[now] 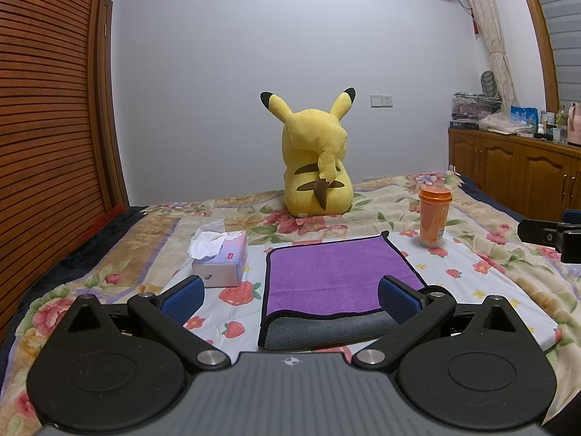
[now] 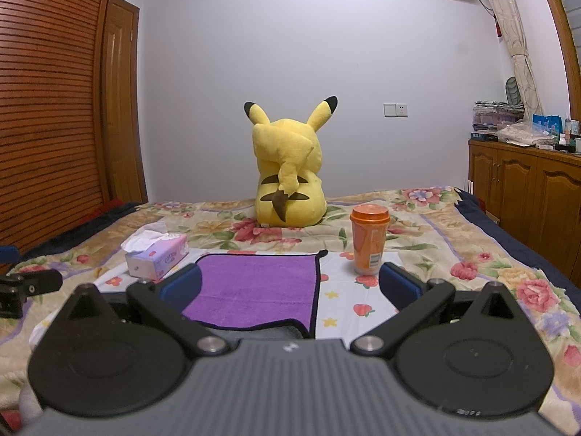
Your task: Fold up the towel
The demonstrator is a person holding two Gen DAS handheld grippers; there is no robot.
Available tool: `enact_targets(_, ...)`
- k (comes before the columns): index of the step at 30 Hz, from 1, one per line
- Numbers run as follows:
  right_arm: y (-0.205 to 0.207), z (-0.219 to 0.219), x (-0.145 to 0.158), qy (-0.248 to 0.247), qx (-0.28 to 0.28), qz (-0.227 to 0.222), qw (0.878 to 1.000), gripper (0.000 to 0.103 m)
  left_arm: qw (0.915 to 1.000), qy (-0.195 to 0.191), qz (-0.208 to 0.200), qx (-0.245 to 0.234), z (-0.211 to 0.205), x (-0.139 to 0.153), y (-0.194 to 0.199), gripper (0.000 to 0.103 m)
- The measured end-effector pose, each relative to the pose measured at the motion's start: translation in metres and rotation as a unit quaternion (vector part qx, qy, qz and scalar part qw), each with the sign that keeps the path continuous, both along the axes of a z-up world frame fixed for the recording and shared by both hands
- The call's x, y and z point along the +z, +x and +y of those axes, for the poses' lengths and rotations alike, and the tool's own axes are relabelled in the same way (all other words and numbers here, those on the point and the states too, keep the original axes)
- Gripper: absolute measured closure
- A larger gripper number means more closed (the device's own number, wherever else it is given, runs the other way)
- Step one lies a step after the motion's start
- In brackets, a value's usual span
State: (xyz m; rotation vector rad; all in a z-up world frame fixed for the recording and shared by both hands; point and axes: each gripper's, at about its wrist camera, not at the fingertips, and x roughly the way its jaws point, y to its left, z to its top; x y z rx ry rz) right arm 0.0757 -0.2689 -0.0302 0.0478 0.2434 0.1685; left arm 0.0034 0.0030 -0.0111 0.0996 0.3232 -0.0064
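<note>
Both your left gripper (image 1: 290, 296) and right gripper (image 2: 290, 285) are spread and empty, hovering at the towel (image 1: 337, 272)'s near edge, likely to pinch it.

Yellow plush toy (image 1: 316, 160) seated centre frame on a floral bedspread (image 1: 381, 210), tissue box (image 1: 220, 257) at left, orange cup (image 1: 434, 217) at right, wooden cabinet (image 1: 515, 167) far right

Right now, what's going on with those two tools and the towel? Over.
Left tool open, right tool open, both empty. Purple towel flat on bed, near edge folded over. Tissue box left, orange cup right, both clear.
</note>
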Motion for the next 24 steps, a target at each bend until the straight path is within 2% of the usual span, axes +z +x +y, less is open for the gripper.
enact_targets(14,0.0003,0.0006,0.0006,-0.001,0.000,0.000,1.000,0.000,1.0000,0.001,0.001,-0.001,-0.0002,-0.0002,0.0003,0.000)
enact_targets(24,0.0014,0.0075,0.0001,-0.016,0.005,0.008,1.000,0.000,0.9997,0.007,0.021,-0.004,-0.0001,-0.0055,0.0014,0.000)
